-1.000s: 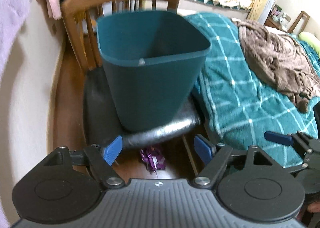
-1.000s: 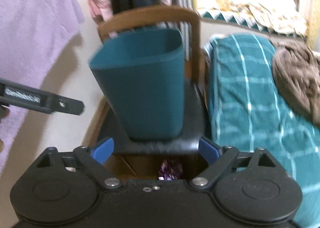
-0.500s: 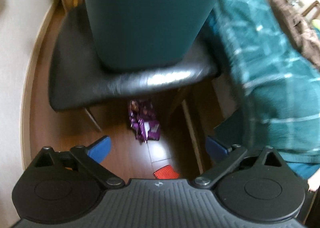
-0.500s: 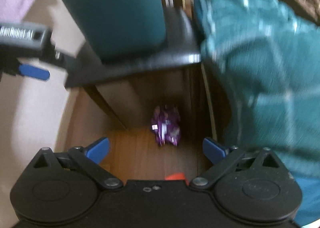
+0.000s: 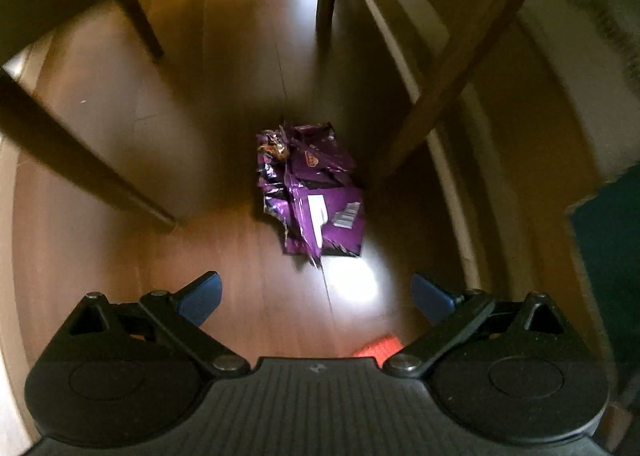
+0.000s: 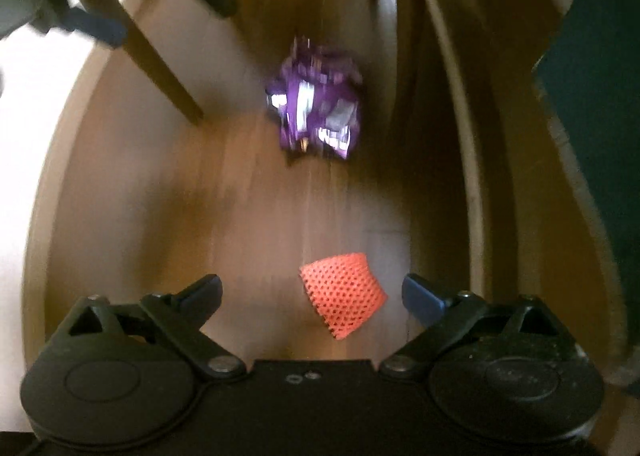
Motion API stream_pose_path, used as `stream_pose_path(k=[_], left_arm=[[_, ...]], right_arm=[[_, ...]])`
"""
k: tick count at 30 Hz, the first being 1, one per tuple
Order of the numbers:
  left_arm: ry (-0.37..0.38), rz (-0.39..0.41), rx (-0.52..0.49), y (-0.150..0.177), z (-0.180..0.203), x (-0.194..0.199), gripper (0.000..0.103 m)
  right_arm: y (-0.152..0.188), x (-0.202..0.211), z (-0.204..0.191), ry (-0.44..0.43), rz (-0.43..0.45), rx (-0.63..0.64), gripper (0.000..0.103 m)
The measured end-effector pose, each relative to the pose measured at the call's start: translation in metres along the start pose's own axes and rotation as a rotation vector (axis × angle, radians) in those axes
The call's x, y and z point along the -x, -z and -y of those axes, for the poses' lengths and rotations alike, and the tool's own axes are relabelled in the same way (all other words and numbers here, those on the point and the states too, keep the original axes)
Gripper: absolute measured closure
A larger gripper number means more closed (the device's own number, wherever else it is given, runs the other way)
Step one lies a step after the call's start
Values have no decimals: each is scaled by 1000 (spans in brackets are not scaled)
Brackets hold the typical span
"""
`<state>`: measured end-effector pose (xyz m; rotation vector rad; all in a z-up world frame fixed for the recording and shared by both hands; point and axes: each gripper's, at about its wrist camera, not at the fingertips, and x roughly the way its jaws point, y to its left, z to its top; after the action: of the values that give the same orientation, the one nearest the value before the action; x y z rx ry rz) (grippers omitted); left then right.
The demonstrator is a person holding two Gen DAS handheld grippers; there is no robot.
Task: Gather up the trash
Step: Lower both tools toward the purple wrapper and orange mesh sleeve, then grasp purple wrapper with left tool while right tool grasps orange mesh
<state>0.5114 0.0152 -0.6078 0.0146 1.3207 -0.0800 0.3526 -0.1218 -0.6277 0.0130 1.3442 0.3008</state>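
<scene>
- Brown wood-plank floor (image 5: 224, 159) filled most of both views; a bright glare patch lay on it in the left wrist view.
- Dark wooden chair legs (image 5: 452, 83) slanted across the frame, one near the left edge (image 5: 84, 175), two further back; the seat above showed only as shadow.
- In the right wrist view one chair leg (image 6: 160, 71) stood left of centre, blurred.
- Pale curved baseboard strip (image 5: 444, 159) ran along the right side of the floor.
- Teal fabric (image 5: 608, 240) hung at the far right edge, also seen in the right wrist view (image 6: 600, 103).
</scene>
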Motion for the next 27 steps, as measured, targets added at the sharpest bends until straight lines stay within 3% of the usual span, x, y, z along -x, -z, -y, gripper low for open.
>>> stream_pose_path(k=[6,13,24,27], left_arm=[[-41,35,-20,-25,2,-85,2],[4,-4,47,-60,-19,-161,2],[102,-90,201,-78,-67,-225,2],[167,-113,277,-74,-75,-236,2]], right_arm=[[13,-69,12,6,-27,44,6],[16,-125,24,-11,-55,54,7],[17,-171,17,-28,-68,145,7],[20,-177,10,-17,-76,164,7]])
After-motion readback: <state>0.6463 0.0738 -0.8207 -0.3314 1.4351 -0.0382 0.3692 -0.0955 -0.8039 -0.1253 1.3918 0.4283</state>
